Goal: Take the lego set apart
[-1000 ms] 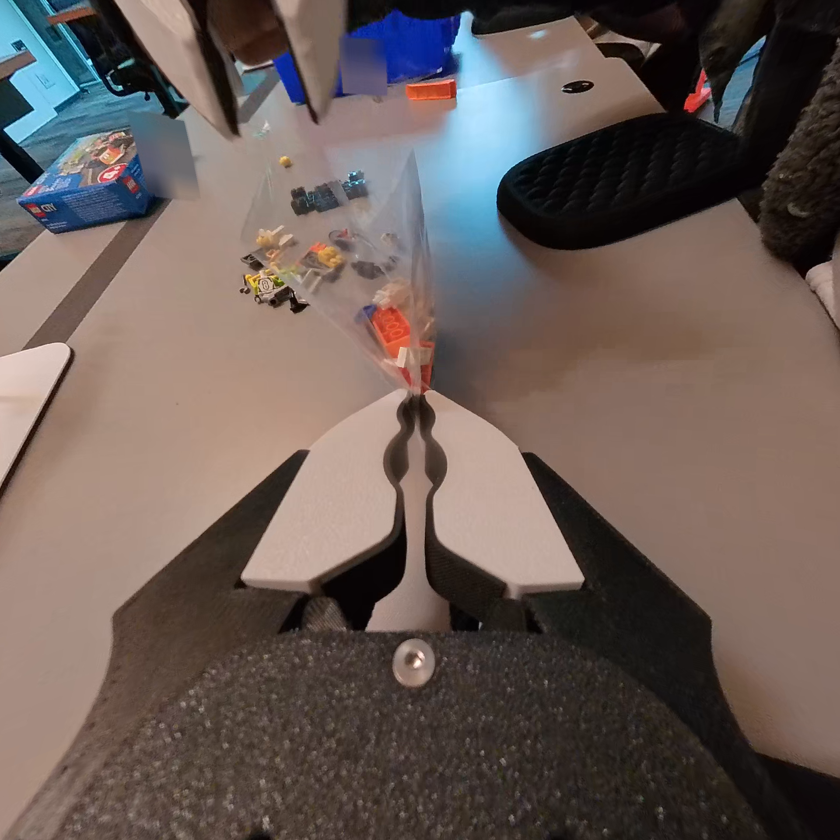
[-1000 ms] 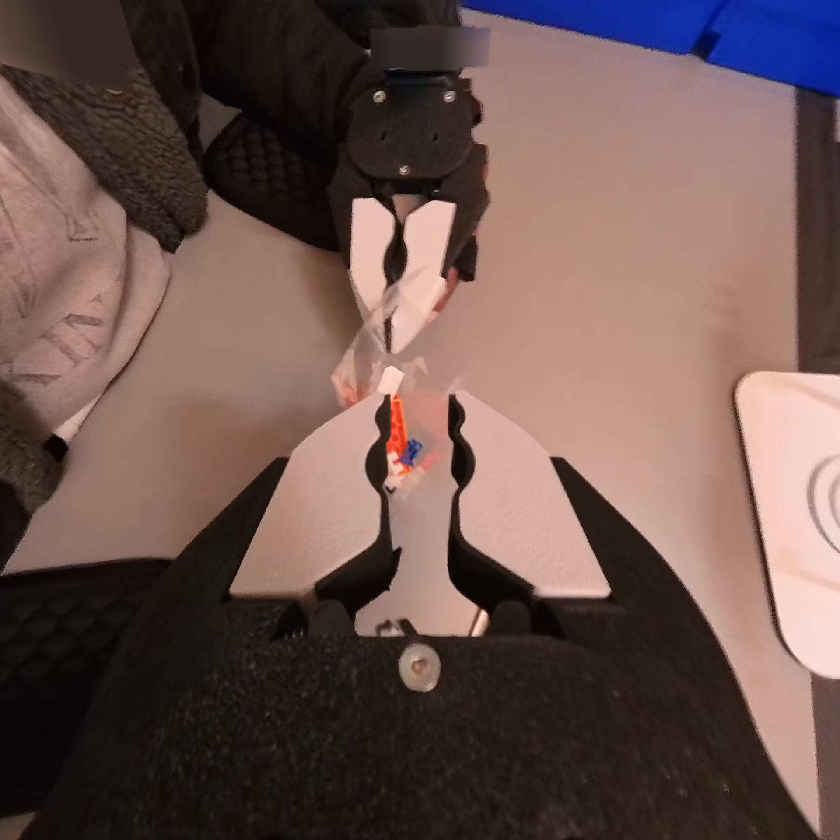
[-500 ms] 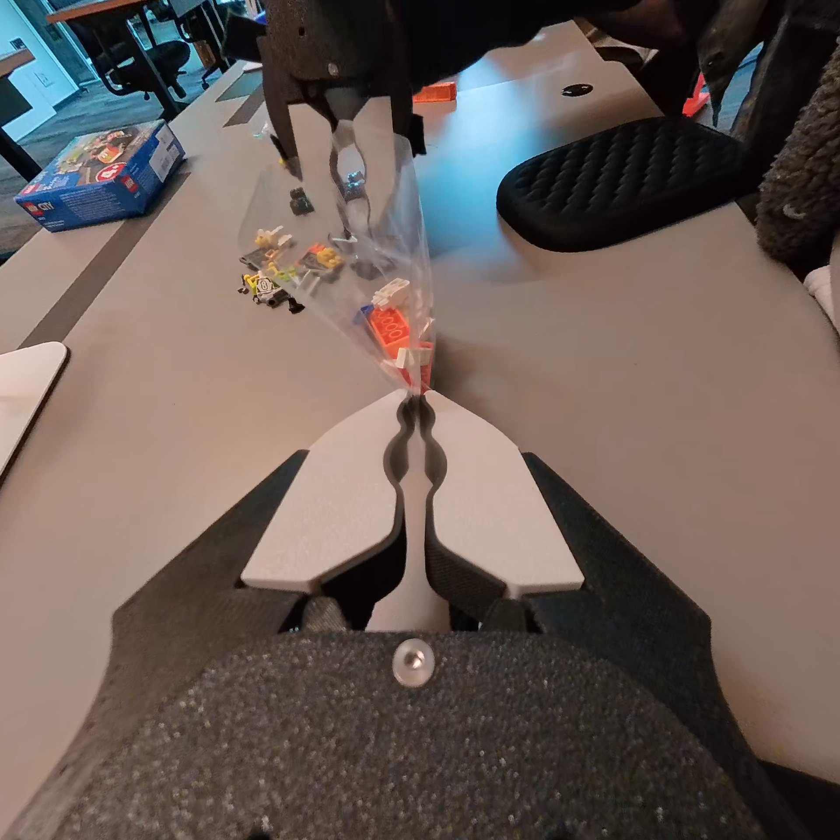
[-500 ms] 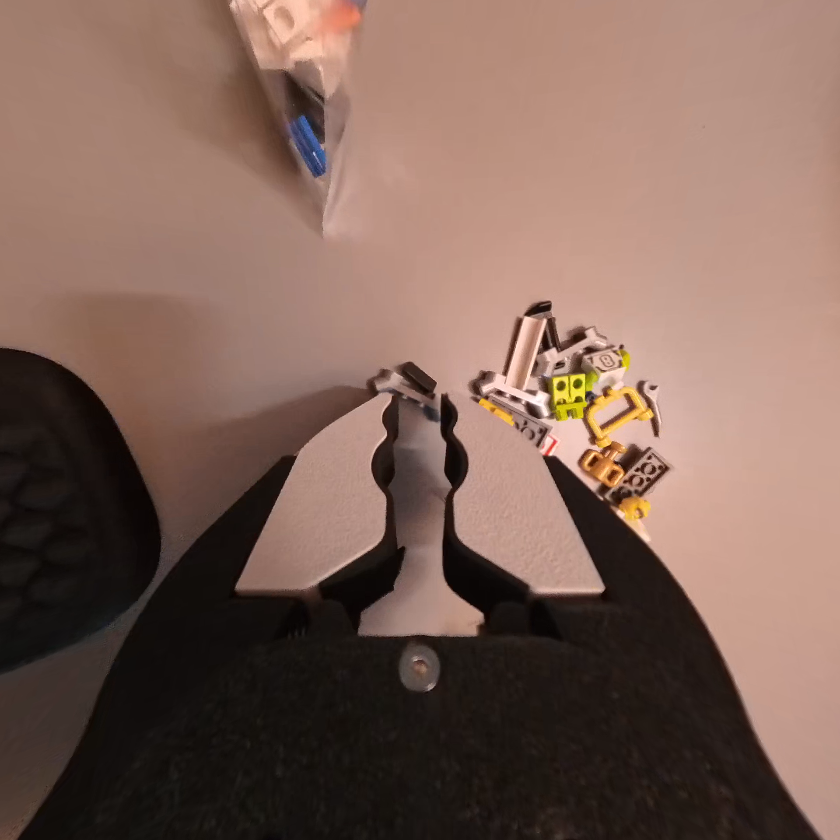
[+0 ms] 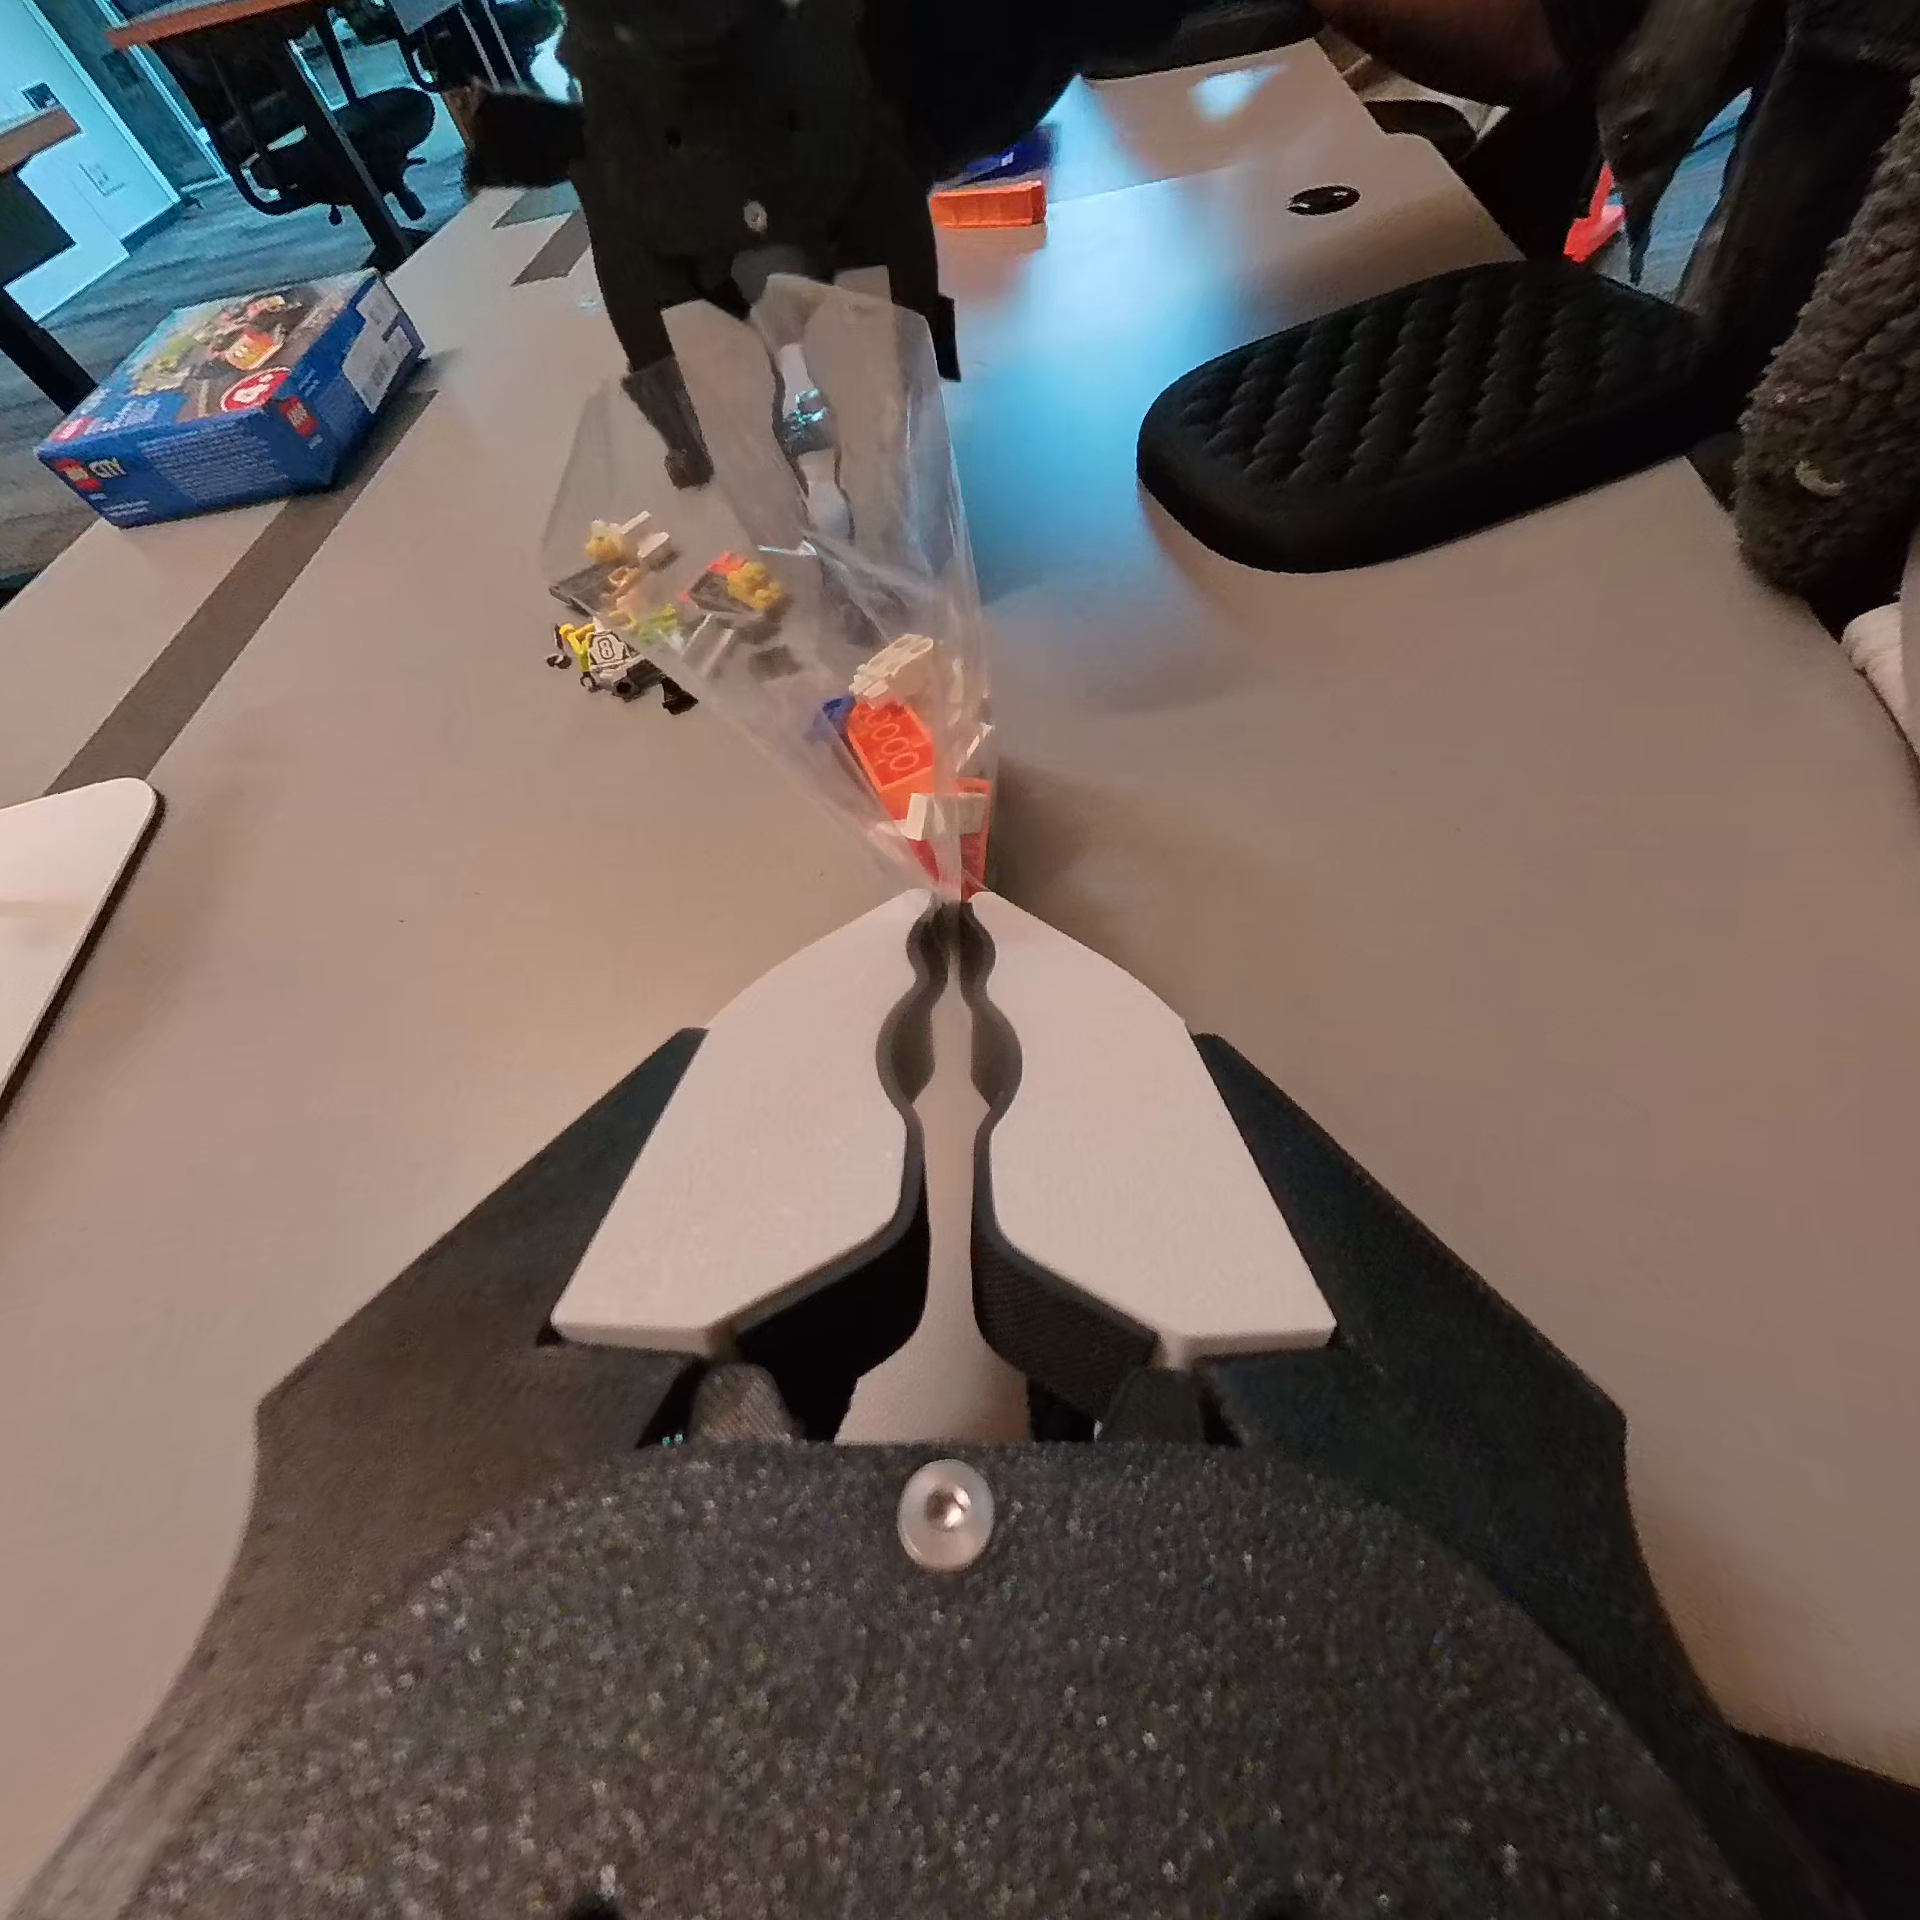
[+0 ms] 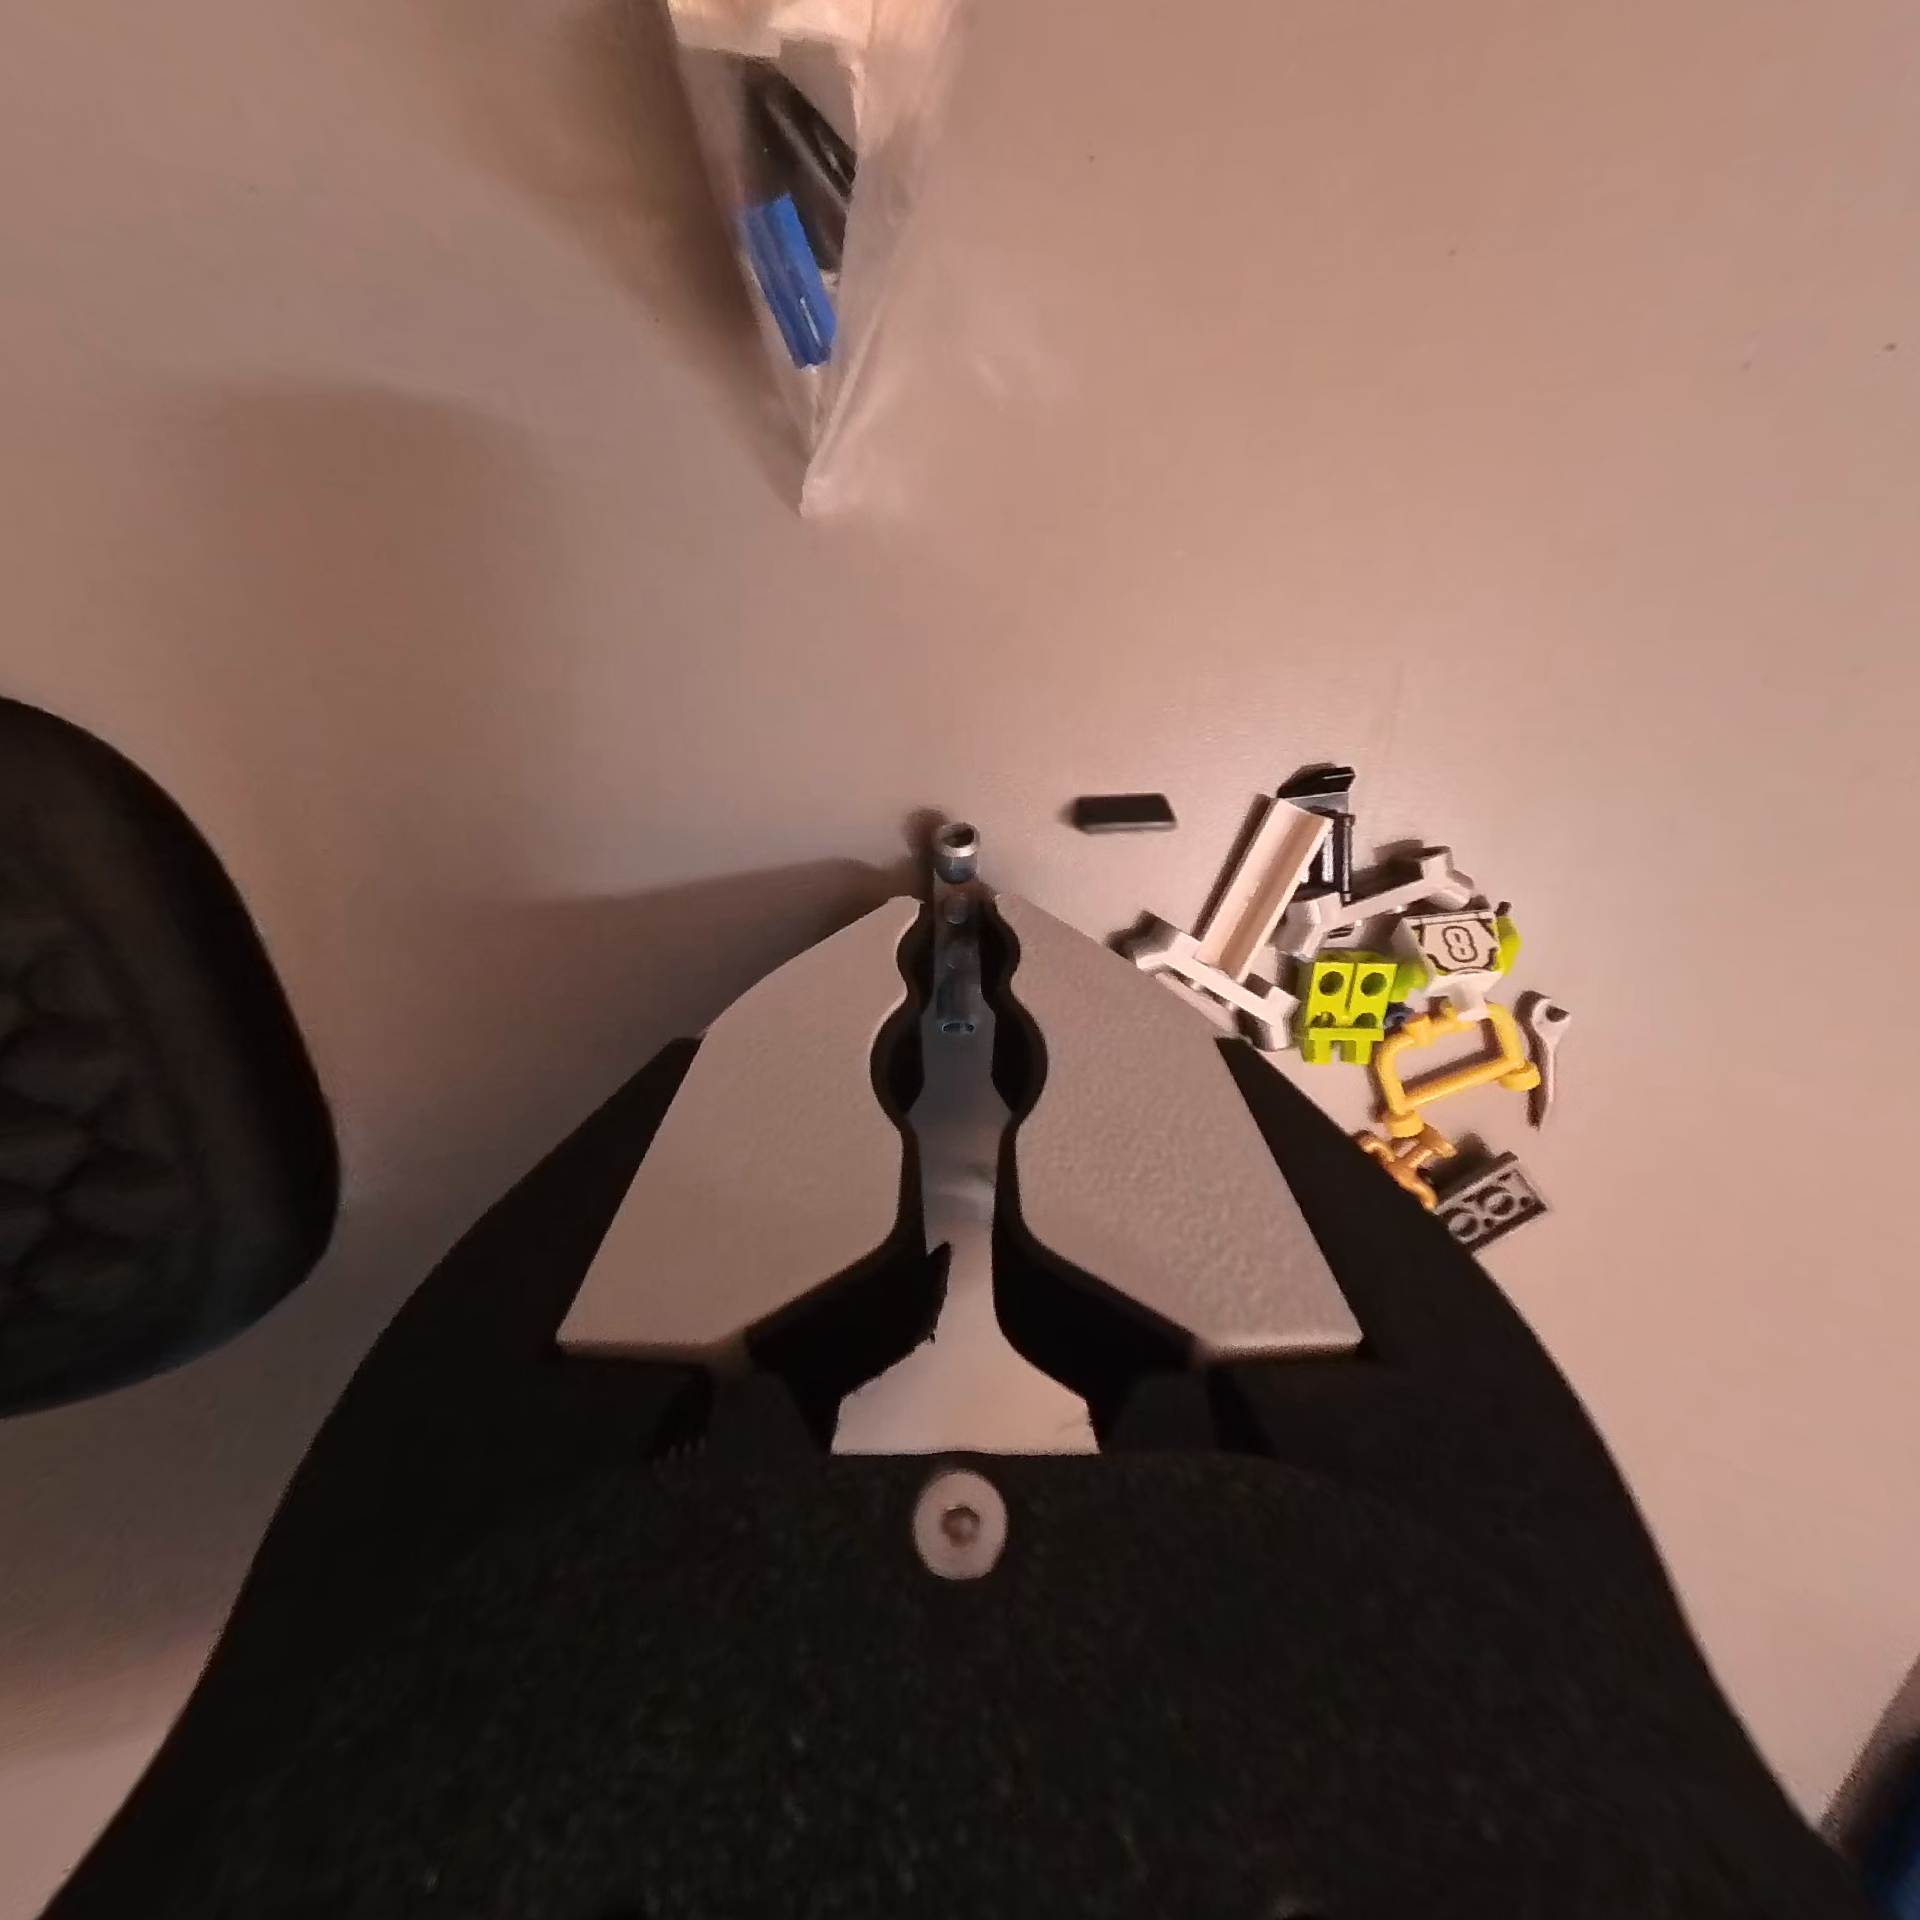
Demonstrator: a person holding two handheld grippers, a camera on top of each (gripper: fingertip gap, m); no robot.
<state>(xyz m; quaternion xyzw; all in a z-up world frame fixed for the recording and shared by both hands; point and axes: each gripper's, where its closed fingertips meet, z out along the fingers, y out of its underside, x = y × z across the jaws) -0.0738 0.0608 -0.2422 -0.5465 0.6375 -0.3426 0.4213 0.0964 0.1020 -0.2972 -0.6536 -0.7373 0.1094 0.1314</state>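
The left gripper (image 5: 948, 906) pinched the clear bag (image 5: 831, 582) by its corner, bare table (image 5: 1403, 935) on either side. The right gripper (image 6: 956, 904) clamped a grey piece (image 6: 957, 935), probably an axle, lengthwise between its fingers, beside loose bricks (image 6: 1351, 997).

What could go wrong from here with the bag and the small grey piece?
1. The left gripper pinches only a corner of the clear plastic bag; the orange bricks weigh beside that pinch, so the film may slip.
2. The right gripper holds a thin grey piece at its very tips; it could pop out.
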